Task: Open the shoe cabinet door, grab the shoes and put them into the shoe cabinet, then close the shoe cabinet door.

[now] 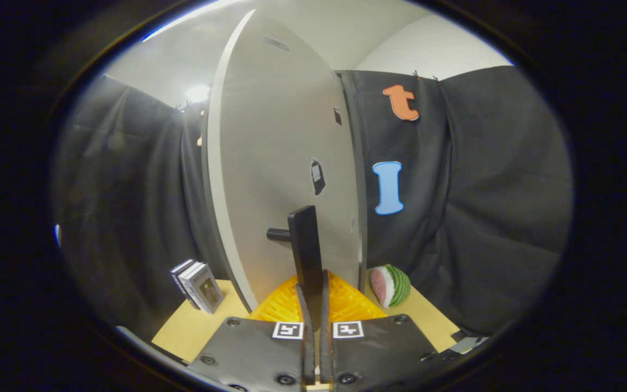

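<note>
We work in a booth hung with black cloth, over a tan wooden tabletop (pixel 194 326). Nearest us, the gripper (pixel 313 296) has its fingers drawn close together around the lower end of the tall dark bar handle (pixel 305 247); they look clamped on it, with no gap to be seen. Under them lies an orange ribbed plastic mat (pixel 346 302). The handle stands off the pale grey flat cabinet door (pixel 281 163) on a short dark peg, and the door stands upright just beyond the fingers, swung edge-on towards us. We judge the door stiff and light on its hinges, and the rigid bar the only sound place to hold. Left of the door stands a small grey-and-white box (pixel 199 286); right of it, a toy watermelon slice (pixel 391 285).
</note>
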The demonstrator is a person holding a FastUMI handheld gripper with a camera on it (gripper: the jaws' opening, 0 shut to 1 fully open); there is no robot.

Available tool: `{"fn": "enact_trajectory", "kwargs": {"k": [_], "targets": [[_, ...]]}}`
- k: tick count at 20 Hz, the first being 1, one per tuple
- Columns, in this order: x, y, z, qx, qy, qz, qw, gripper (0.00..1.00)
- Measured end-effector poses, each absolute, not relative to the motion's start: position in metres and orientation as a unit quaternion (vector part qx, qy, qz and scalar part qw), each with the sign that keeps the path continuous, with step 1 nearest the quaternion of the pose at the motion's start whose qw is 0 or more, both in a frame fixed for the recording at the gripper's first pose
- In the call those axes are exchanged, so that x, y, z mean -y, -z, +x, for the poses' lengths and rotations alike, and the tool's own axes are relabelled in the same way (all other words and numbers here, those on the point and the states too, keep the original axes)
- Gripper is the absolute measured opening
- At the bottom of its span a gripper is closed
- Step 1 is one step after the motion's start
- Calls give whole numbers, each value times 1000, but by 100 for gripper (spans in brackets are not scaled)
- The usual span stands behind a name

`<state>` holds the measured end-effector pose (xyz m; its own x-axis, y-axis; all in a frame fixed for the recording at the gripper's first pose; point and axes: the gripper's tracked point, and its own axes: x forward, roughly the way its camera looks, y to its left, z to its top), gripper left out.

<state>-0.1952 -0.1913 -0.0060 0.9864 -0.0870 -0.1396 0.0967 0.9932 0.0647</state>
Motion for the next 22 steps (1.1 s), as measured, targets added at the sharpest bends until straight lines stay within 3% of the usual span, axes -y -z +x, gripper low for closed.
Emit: {"fn": "enact_trajectory", "kwargs": {"k": [10,22], "targets": [[245,10,-214,-83,38,64,994,4],[324,16,-219,-88,92,38,991,3]]}}
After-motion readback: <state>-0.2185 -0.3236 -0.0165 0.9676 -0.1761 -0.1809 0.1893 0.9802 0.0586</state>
